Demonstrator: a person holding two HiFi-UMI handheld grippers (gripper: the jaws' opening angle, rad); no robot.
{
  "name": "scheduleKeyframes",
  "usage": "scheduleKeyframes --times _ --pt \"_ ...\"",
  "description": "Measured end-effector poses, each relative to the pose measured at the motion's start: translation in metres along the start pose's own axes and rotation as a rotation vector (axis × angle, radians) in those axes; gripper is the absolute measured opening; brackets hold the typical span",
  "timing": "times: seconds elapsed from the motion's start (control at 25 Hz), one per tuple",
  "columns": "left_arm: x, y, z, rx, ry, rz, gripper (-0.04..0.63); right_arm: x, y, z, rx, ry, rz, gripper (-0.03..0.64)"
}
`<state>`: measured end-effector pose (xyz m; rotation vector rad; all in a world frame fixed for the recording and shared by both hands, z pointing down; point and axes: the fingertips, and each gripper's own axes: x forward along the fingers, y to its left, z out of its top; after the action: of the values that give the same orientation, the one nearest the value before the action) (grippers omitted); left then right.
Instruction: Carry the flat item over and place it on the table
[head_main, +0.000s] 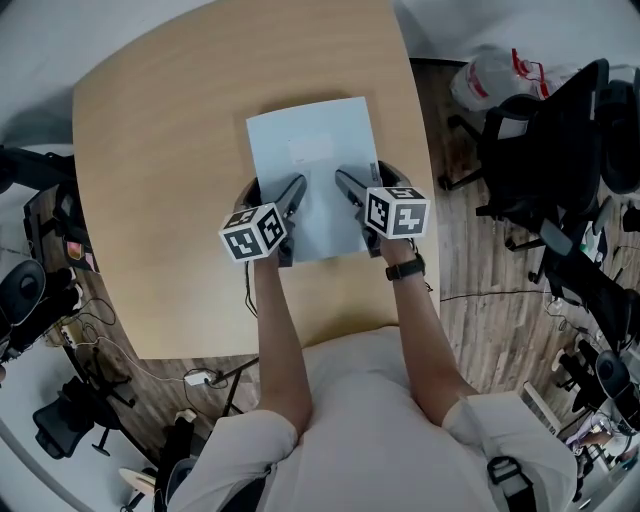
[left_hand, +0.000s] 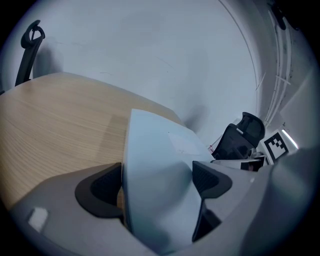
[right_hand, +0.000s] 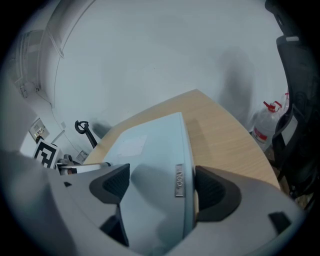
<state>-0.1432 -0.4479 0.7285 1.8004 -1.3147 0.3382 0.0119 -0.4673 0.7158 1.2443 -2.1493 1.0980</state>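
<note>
A pale blue, flat rectangular sleeve (head_main: 312, 140) is lying flat on the light wooden table with rounded corners (head_main: 160, 160), near the middle of the top, with its long sides running away from the person. A paler rectangular label (head_main: 310, 150) is showing on its upper face, and a small metal tag (right_hand: 179, 181) is sitting close to its right edge.

The left gripper (left_hand: 157, 181) is reaching over the sleeve's near left corner. Its jaws are standing wide apart, the left pad just outside the sleeve's left edge and the right pad over its face, not squeezing it.

The right gripper (right_hand: 160, 187) is sitting the same way at the near right corner, with its jaws spread, one pad over the sleeve and the other just beyond the right edge.

A black watch (head_main: 404, 268) is circling the person's right wrist. Black office chairs (head_main: 545, 150) are standing on the wood-pattern floor to the right of the table
</note>
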Motion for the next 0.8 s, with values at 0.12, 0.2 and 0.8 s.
scheduleKeyframes --times 0.12,0.2,0.8 --pt "0.003 0.0 -0.001 -0.002 0.007 0.002 0.451 0.002 -0.003 0.0 -0.008 0.011 -0.021 0.373" --pt "0.004 -0.001 -0.002 -0.011 0.009 -0.004 0.451 0.002 -0.005 -0.001 -0.018 0.017 -0.04 0.373" --pt "-0.071 -0.019 0.042 0.111 -0.189 0.023 0.451 -0.062 0.015 0.029 -0.103 -0.156 -0.073 0.372"
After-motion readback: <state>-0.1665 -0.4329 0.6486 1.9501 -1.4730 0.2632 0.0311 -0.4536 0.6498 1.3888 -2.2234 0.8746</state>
